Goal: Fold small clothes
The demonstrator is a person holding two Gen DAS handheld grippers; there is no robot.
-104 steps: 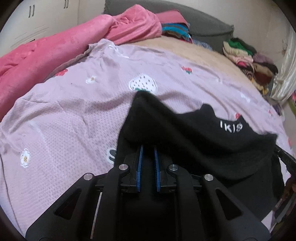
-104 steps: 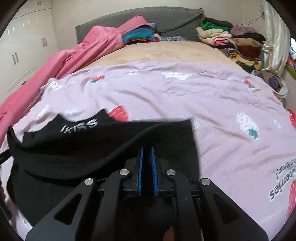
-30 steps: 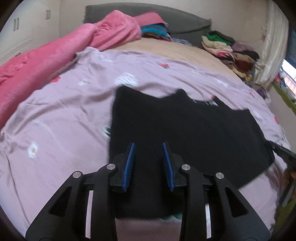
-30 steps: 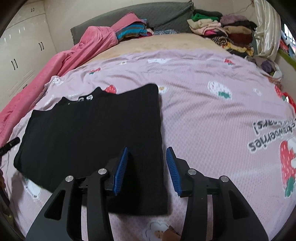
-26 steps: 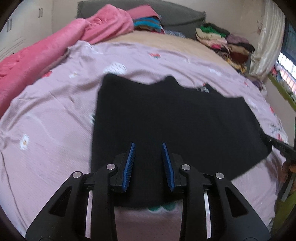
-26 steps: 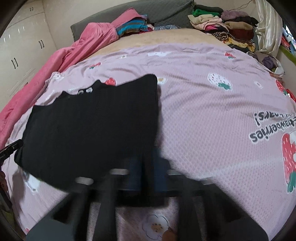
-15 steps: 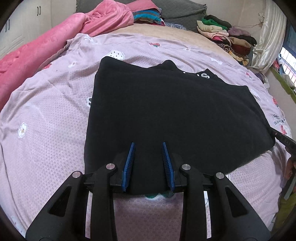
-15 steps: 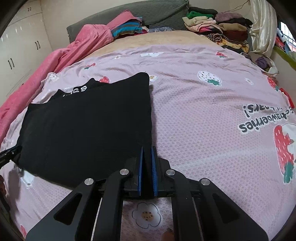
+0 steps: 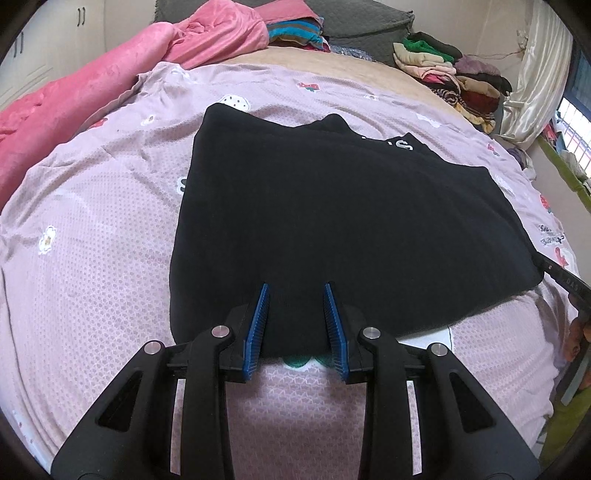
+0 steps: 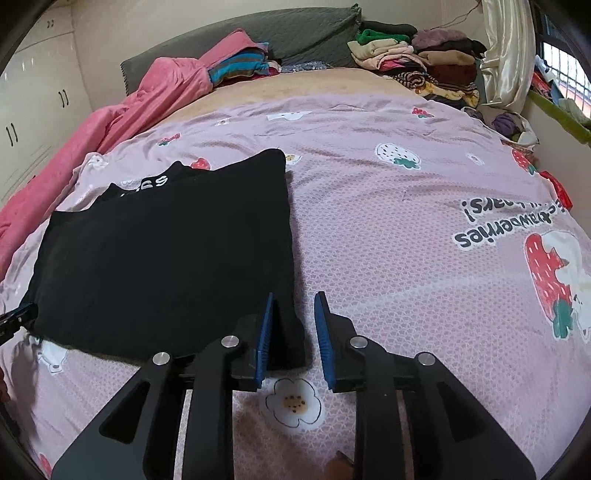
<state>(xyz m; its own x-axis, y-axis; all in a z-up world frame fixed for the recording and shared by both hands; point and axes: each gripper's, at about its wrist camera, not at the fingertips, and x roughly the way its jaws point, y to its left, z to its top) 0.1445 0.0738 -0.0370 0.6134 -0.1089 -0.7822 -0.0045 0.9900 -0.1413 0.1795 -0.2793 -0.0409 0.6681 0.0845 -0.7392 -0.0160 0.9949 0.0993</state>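
A black garment [image 9: 332, 206] with white letters at its far edge lies flat, folded over, on the pink strawberry-print bedspread [image 9: 92, 258]. My left gripper [image 9: 295, 295] is open and empty, its fingers over the garment's near edge. The garment also shows in the right wrist view [image 10: 166, 251]. My right gripper [image 10: 294, 302] is open and empty at the garment's near right corner, which lies between its fingers. The tip of the right gripper shows at the right edge of the left wrist view [image 9: 561, 277].
A pink blanket [image 9: 110, 81] is heaped along the left side of the bed. Stacks of folded clothes [image 10: 413, 59] sit at the far right by a curtain [image 10: 506, 51]. More clothes [image 10: 236, 70] lie by the grey headboard [image 10: 266, 33]. White cupboards [image 10: 33, 103] stand at left.
Both grippers laid the black garment down flat and let go of it. Half a second ago the right gripper was shut; now it is open. The left gripper stays open near the garment's edge.
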